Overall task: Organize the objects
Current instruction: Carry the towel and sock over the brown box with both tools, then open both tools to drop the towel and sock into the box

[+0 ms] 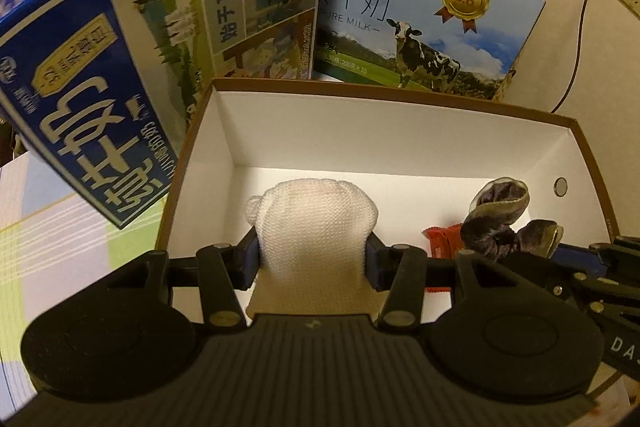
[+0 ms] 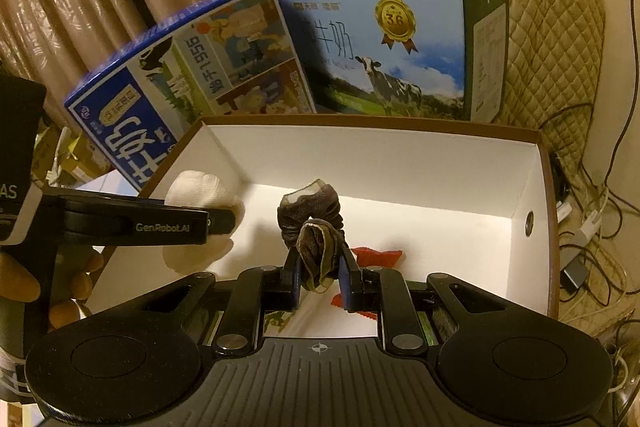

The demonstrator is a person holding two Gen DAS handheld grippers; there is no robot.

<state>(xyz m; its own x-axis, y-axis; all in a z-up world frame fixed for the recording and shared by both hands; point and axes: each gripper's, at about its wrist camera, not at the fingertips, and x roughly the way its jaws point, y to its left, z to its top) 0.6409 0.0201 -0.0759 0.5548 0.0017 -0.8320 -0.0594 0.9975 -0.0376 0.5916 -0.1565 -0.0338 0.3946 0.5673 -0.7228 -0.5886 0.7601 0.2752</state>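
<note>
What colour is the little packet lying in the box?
Red. The packet lies on the box floor; the right wrist view shows it best.

One open box [image 1: 576, 163]. Inside box: one white sock [image 1: 316, 223], one dark sock [image 1: 500, 219], one red packet [image 1: 442, 241]. Behind box: two milk cartons, blue [image 1: 120, 67] and pale [image 1: 432, 27].

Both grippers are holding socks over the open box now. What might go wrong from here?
1. The left gripper and right gripper hang close together over the open box; they may collide.
2. The dark sock may drop onto the red packet and bury it.
3. The white sock, bunched between the fingers, may snag on release.
</note>
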